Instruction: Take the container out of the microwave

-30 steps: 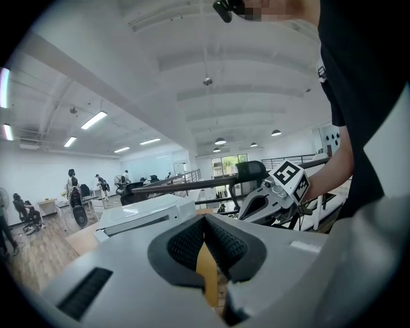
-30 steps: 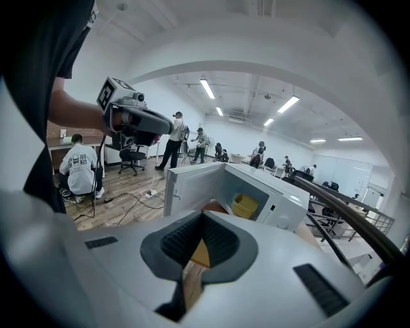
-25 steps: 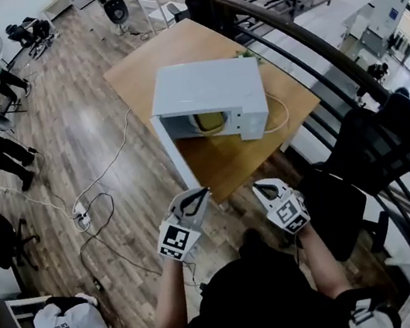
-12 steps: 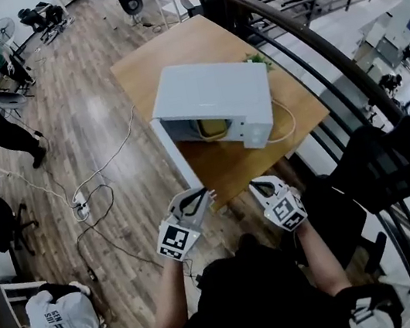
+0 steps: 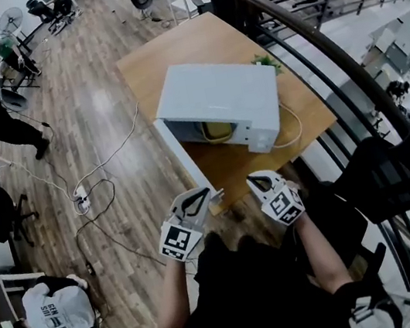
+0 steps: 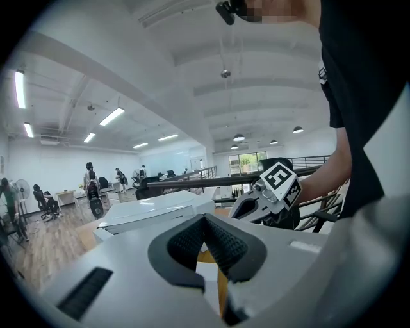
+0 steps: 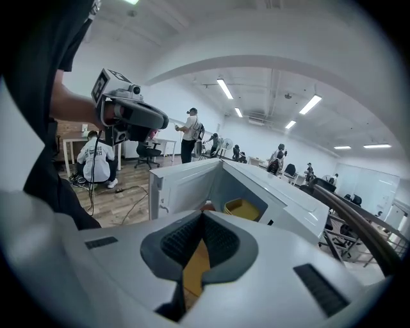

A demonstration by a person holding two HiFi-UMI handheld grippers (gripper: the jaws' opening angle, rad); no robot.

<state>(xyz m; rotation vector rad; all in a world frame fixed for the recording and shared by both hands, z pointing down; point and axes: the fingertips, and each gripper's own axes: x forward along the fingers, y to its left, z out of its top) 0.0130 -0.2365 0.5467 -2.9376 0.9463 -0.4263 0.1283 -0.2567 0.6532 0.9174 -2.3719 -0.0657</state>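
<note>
Container (image 5: pixel 217 129): one, yellow, inside the one open microwave (image 5: pixel 217 98). Left gripper (image 5: pixel 209 193), right gripper (image 5: pixel 254 181): closed tight, holding nothing.

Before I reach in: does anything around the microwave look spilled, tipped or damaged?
Nothing stands out. The microwave has its door open, the yellow container sits upright inside, and no spill shows on the table.

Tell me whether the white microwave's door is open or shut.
Open. The door swings outward from the white microwave, exposing the yellow container inside.
</note>
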